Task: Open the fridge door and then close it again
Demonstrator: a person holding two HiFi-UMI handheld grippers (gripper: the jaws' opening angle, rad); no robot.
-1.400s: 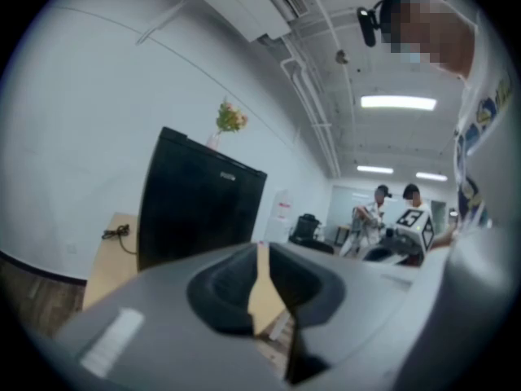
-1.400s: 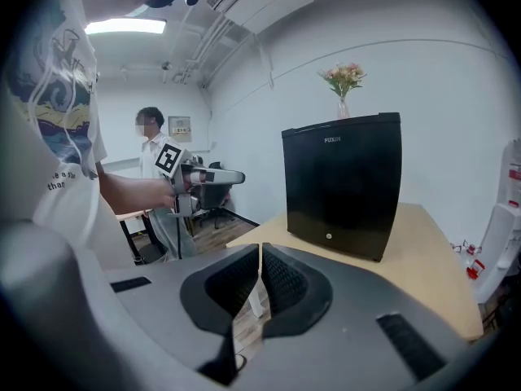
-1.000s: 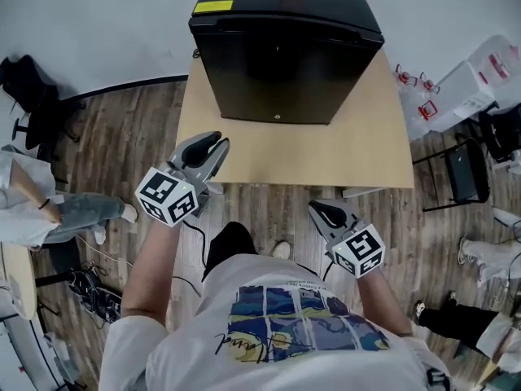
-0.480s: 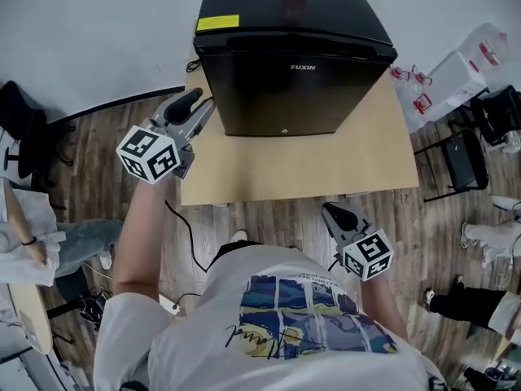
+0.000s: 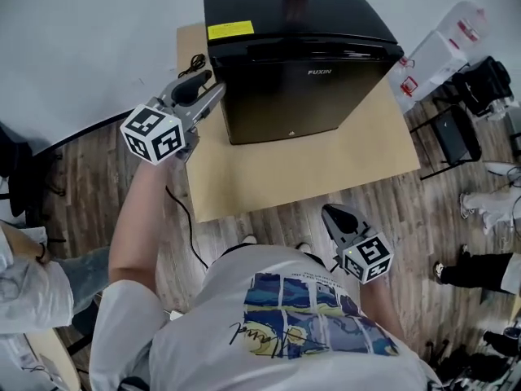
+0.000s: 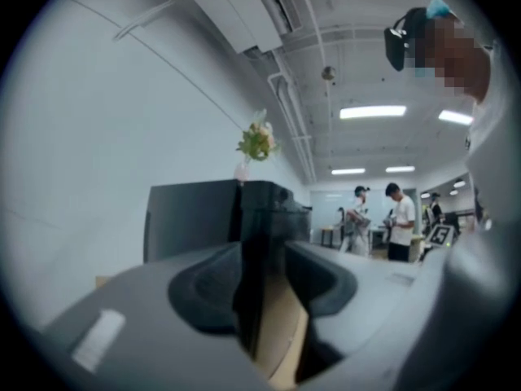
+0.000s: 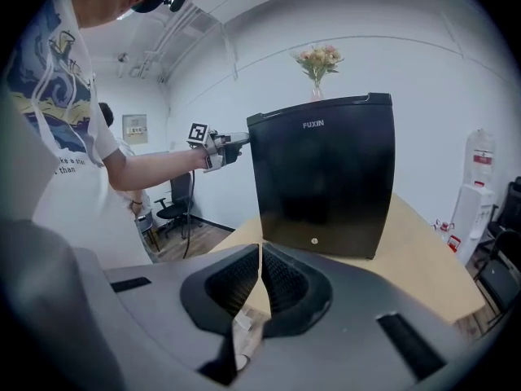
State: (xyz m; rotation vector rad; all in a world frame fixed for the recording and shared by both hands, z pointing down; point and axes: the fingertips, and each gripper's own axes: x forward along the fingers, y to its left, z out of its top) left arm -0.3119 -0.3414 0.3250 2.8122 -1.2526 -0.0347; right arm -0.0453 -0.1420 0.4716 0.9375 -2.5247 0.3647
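A black mini fridge stands on a light wooden table, its door closed and facing me; it shows too in the left gripper view and the right gripper view. My left gripper is held level at the fridge's upper left front corner. Its jaws are opening, and only the fridge's corner edge shows in the gap of the left gripper; nothing is gripped. My right gripper hangs low by my body, short of the table's front edge. The right gripper has its tips together and is empty.
A pink vase of flowers sits on the fridge top. A black cable lies on the table behind the left gripper. Dark chairs and white containers stand to the right. People stand far off.
My left gripper has swung away from me, from the table's front left corner to the fridge's upper left corner, and its jaws have spread. The right gripper stays low and has shifted a little.
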